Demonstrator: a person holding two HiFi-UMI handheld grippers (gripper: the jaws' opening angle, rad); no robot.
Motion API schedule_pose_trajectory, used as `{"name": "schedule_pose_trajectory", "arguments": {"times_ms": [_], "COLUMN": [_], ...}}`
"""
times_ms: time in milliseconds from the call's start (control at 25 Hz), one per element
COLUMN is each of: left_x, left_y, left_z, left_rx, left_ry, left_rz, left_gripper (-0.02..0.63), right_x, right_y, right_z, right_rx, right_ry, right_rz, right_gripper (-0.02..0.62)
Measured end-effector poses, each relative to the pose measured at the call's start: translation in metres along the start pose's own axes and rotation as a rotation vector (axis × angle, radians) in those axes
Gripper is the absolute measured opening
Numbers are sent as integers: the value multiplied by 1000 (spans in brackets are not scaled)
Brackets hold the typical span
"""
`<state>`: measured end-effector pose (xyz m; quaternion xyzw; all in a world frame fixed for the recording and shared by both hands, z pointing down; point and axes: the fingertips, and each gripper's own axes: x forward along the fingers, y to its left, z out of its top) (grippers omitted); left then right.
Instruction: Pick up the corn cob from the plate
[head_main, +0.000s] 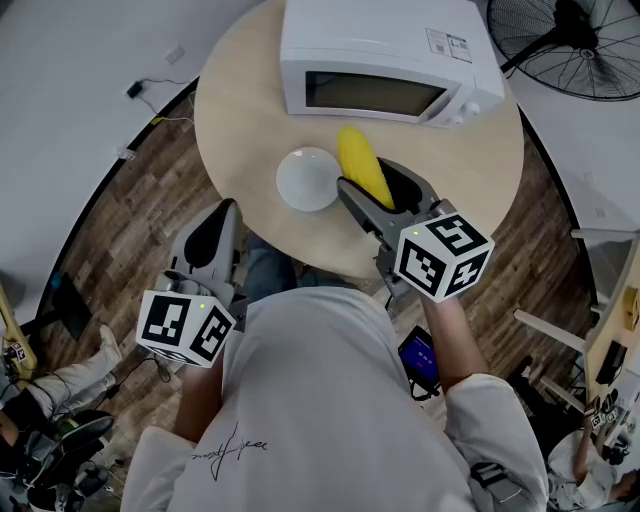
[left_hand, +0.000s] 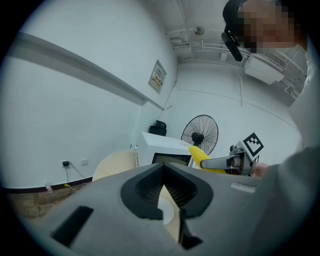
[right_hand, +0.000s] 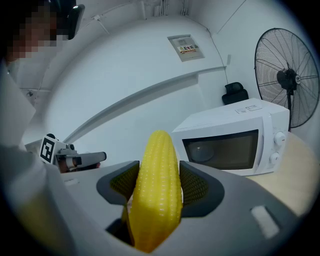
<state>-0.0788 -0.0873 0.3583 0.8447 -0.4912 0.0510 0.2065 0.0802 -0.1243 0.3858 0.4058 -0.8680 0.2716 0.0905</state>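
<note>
My right gripper (head_main: 375, 192) is shut on the yellow corn cob (head_main: 361, 164), which sticks out past the jaws, tilted up above the round table (head_main: 250, 110). In the right gripper view the corn cob (right_hand: 157, 192) fills the gap between the dark pads (right_hand: 196, 186). Just left of the cob on the table sits the white plate (head_main: 310, 178) with nothing on it. My left gripper (head_main: 214, 236) hangs off the table's near-left edge with its jaws shut on nothing. From the left gripper view the corn cob (left_hand: 200, 156) shows at the right.
A white microwave (head_main: 385, 60) with its door closed stands at the back of the table. A black floor fan (head_main: 570, 40) is behind it to the right. Cables (head_main: 150, 105) and a wall outlet lie left of the table; wooden floor surrounds it.
</note>
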Motion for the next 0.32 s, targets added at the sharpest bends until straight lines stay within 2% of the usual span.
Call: {"name": "schedule_pose_trajectory", "arguments": {"times_ms": [320], "left_x": [1], "left_y": [-2], "left_z": [0], "left_rx": [-3], "left_ry": [0], "left_rz": [1], "left_gripper": [-9], "right_x": [-3], "right_y": [-2], "right_z": [-1], "right_rx": [4], "right_ry": [0], "right_rz": [-2], "right_gripper": [265]}}
